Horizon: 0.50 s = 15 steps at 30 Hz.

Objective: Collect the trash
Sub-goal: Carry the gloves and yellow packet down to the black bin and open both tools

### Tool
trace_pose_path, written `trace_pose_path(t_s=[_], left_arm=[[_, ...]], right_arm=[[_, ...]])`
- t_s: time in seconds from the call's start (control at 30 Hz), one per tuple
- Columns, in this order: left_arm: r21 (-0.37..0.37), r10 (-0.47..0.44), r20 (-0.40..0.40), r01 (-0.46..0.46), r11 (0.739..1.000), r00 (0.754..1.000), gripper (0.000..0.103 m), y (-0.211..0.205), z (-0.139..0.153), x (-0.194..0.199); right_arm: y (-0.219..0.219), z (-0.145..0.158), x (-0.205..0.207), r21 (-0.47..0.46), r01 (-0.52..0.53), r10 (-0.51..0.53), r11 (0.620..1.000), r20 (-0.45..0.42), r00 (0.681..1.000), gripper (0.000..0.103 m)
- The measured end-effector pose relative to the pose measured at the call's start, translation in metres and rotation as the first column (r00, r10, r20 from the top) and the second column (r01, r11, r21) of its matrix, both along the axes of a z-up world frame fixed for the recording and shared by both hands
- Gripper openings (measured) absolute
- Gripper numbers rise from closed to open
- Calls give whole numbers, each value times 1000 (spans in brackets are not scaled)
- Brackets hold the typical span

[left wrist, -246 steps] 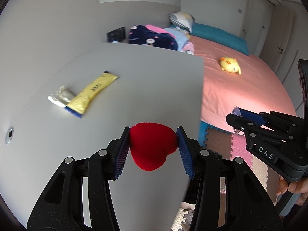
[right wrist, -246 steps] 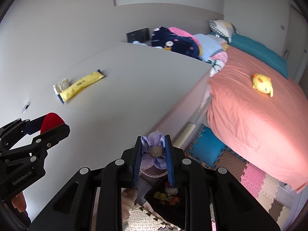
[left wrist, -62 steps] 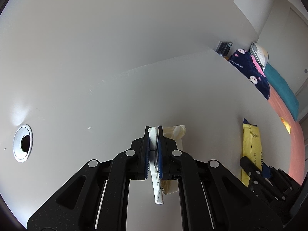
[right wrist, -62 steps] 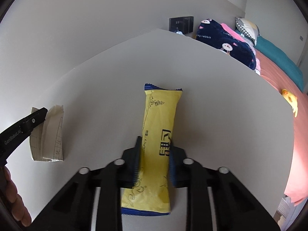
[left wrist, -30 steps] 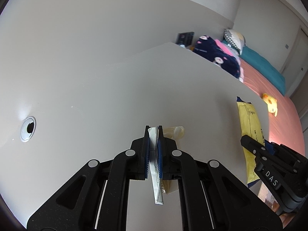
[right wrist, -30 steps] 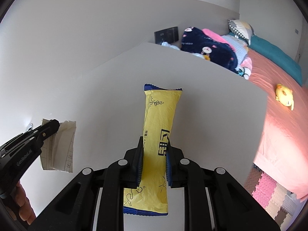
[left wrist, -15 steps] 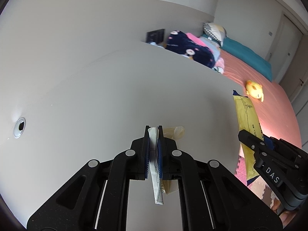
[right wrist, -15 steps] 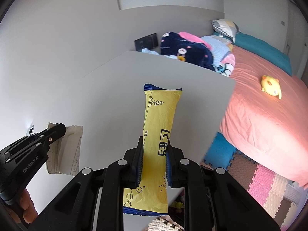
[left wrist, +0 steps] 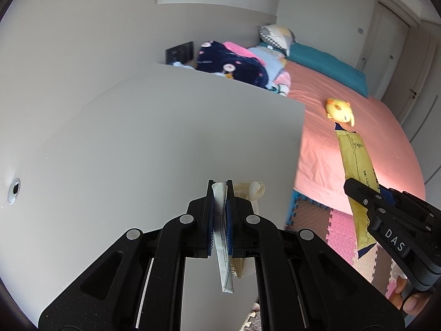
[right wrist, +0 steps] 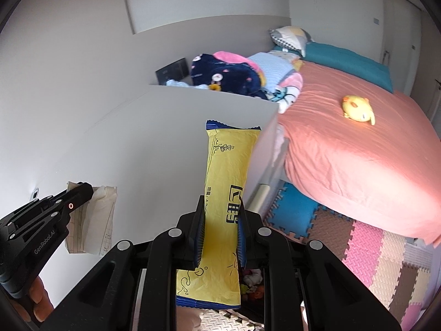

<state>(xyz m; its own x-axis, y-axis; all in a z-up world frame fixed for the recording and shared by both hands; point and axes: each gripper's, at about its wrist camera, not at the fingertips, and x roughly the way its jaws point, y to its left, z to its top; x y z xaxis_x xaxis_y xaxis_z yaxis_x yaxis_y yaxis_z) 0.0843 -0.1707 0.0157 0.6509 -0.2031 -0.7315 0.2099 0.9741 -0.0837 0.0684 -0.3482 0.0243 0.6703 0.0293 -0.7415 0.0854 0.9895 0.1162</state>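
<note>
Black plastic fills the bottom of the left wrist view, where we see the left gripper (left wrist: 220, 193) clamped tight on one folded paper scrap (left wrist: 224, 264). The scrap is thin, creased and off-white with faint ruled lines; its long axis runs along the fingers, one end at the tips, the other hanging back toward the camera. It is held in the air above one smooth white table (left wrist: 154, 143). At the right edge we see the right gripper (left wrist: 358, 190) holding one yellow wrapper (left wrist: 355, 160), its long axis sloping up and away over the pink bed (left wrist: 366, 143).

From the right wrist view, we see that gripper (right wrist: 219, 212) pinching the yellow wrapper (right wrist: 228, 171) across its middle. The wrapper is a long, glossy, crinkled packet with blue crimped ends and dark print; it points straight ahead along the fingers, far end over the table's edge (right wrist: 176, 149). At the left, the left gripper (right wrist: 82, 193) holds the paper scrap (right wrist: 96, 220), hanging flat. One yellow plush toy (right wrist: 357, 109) lies on the bed (right wrist: 344, 149), above foam floor tiles (right wrist: 358, 245).
</note>
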Motion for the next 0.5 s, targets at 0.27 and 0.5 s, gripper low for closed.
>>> trace_pose_path(t_s=[0.27, 0.5], left_arm=[[12, -76, -2, 77, 997, 997, 6, -42, -1, -11], [16, -159, -8, 159, 987, 987, 6, -81, -5, -19]], right_arm=[[-37, -1, -23, 0, 64, -64, 998, 6, 998, 20], [-74, -3, -43, 4, 133, -133, 991, 6, 991, 20]])
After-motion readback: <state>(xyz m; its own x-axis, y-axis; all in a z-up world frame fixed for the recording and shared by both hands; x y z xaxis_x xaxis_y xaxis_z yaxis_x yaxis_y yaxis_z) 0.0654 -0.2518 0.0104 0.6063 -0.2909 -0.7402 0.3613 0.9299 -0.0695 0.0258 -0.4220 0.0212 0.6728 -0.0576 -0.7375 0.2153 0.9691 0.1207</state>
